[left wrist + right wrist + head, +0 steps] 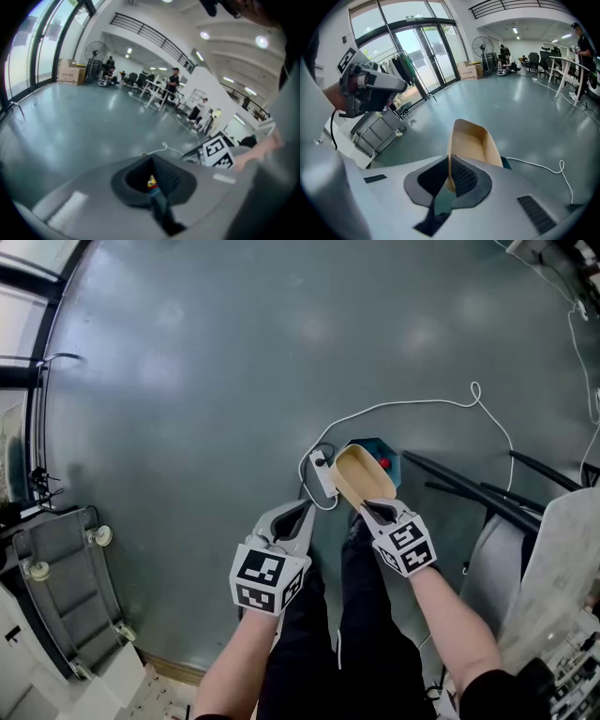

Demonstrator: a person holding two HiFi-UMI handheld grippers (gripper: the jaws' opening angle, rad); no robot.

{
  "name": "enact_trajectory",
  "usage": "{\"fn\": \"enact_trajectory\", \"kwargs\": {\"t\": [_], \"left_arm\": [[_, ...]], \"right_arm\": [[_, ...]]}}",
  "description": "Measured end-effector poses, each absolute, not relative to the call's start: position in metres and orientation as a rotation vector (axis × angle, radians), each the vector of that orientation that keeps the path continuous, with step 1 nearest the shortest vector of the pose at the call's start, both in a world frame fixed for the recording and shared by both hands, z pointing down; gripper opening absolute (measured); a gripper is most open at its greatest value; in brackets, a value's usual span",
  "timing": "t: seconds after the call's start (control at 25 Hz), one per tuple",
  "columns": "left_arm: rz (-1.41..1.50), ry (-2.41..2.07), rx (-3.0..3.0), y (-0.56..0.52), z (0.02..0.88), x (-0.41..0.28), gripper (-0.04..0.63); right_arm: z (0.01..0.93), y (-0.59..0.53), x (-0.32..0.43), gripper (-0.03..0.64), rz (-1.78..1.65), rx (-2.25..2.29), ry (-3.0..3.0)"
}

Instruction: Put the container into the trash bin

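A wide grey floor (187, 381) fills most of the head view, with a wheeled cart (61, 577) parked at the near left. Both tools are held out over the person's dark trousers (361, 615). A small teal trash bin (386, 454) is seen on the floor just beyond the feet, right of centre, with something red inside it. The right gripper (368, 507) is tilted downward with its jaws pinched on the near wall of the beige container (361, 472). The thin wall is clamped between the pads, so the container's open side is kept facing up. Its body is carried out ahead of the tool, partly over the bin's near-left edge. This hold is judged to suit a plain release into the bin, though the container is not yet inside it. The left gripper (306, 509) is kept just to the left, apart from the container. Its jaws are pressed together on nothing, probably so that the drop path is left free. A power strip (323, 472) lies just left of the bin, and a white cable (412, 404) is looped away from it across the floor toward the far right.
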State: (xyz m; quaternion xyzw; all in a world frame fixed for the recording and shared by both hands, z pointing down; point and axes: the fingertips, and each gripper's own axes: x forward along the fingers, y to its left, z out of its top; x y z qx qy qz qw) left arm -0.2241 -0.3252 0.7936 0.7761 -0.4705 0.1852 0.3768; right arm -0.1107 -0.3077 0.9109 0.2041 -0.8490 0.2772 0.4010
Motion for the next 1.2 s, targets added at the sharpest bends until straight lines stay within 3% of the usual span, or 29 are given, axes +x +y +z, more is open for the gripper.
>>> {"fn": "enact_trajectory", "kwargs": {"t": [0.28,0.36,0.4,0.64,0.76,1.0,1.2], "left_arm": [[0.482,-1.157,1.965,-0.313,0.829,-0.219,0.009],[0.463,-1.155,1.964,-0.312,0.830,-0.216,0.009],[0.453,-1.152,1.965,-0.311,0.829,-0.214,0.009],[0.429,-1.119,1.975,-0.301,0.797,-0.209,0.008],[0.404,-1.115,2.019,-0.302,0.753,-0.209,0.009],[0.280,-1.003,2.223,-0.300,0.629,-0.207,0.008],[0.390,-1.066,2.393,-0.307,0.563,-0.230,0.008]], "right_arm": [[0.983,-0.330,-0.095,0.021,0.695,0.615,-2.028],[0.994,-0.329,-0.089,0.164,0.725,0.641,-1.988],[0.993,-0.326,-0.088,0.182,0.747,0.653,-1.978],[0.923,-0.276,-0.095,0.131,0.858,0.663,-2.042],[0.883,-0.242,-0.101,0.071,0.870,0.626,-2.064],[0.789,-0.202,-0.124,0.052,1.010,0.618,-2.157],[0.716,-0.231,-0.145,0.048,0.969,0.672,-2.324]]}}
